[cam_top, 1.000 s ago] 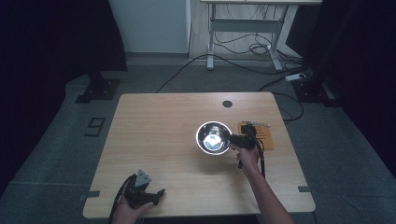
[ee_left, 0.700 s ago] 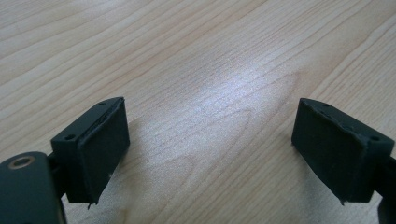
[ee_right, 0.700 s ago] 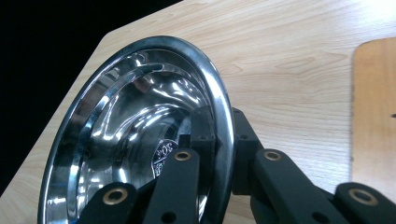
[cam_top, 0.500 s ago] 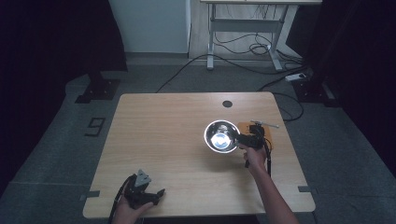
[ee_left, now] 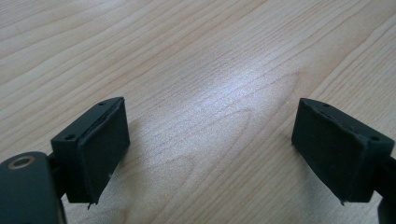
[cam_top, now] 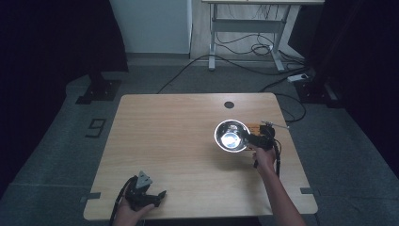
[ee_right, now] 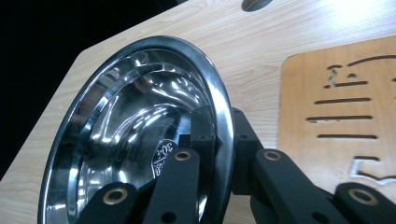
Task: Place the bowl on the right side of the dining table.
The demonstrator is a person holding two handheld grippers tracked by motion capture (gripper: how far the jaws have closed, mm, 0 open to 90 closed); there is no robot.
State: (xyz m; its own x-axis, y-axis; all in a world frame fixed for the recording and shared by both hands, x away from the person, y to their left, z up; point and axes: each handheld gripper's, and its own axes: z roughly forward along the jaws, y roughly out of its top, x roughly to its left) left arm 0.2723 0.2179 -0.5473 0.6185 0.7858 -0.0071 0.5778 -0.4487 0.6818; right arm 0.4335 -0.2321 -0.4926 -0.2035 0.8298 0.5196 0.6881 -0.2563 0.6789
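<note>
A dark room with a grey carpeted floor and trailing cables surrounds the pale wooden bench (cam_top: pixel 179 141), which is bare over most of its top. Over the last second the steel bowl (cam_top: pixel 231 135) has travelled to the right across the bench, carried by the right gripper (cam_top: pixel 254 140); a second ago it sat nearer the middle, clear of the wooden board (cam_top: pixel 263 128), and now its right edge lies just beside that board at the right side of the bench. That suggests the bowl is being brought toward the slotted board, perhaps to be set on or next to it, and the carry looks close to its end. The right gripper's jaws are clamped on the bowl's rim, one jaw inside the bowl and one outside, as the right gripper view shows; the bowl (ee_right: pixel 140 135) stands tilted there, its mouth turned toward the camera, so whether it touches the bench I cannot tell. It is a round, shallow bowl of polished metal with a rolled rim, mirror-bright inside, with a small stamped mark near the bottom. The left gripper (cam_top: pixel 141 193) rests at the near left edge of the bench, its jaws spread wide over bare wood with nothing between them, and has kept its place.
</note>
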